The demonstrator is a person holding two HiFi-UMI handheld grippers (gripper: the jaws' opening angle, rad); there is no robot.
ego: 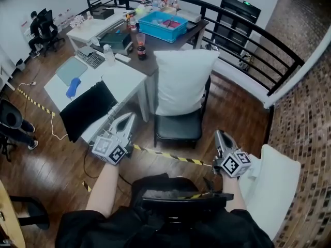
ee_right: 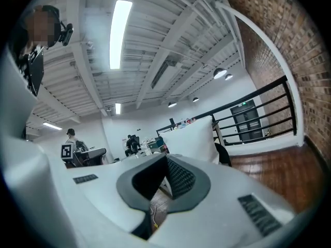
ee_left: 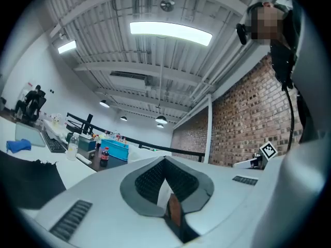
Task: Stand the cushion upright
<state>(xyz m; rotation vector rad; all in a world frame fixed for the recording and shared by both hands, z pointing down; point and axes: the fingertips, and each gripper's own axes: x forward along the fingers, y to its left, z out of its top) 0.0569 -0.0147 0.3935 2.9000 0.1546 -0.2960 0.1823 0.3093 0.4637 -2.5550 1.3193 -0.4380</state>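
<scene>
Beside the black railing, tables: a white table has a black cloth draped over its near edge, and a dark table stands behind it.
Black chair: stands between the white table and the railing, with its seat towards the person.
White cushion: upright on the chair's seat, leaning on the backrest, well ahead of both grippers.
Second white cushion: low at the person's right, near the right gripper.
Left gripper: by the white table's near corner, claw pressed together, nothing in it.
Right gripper: claw pressed together, empty.
Blue bin: on the dark table.
Cola bottle: upright near the bin.
</scene>
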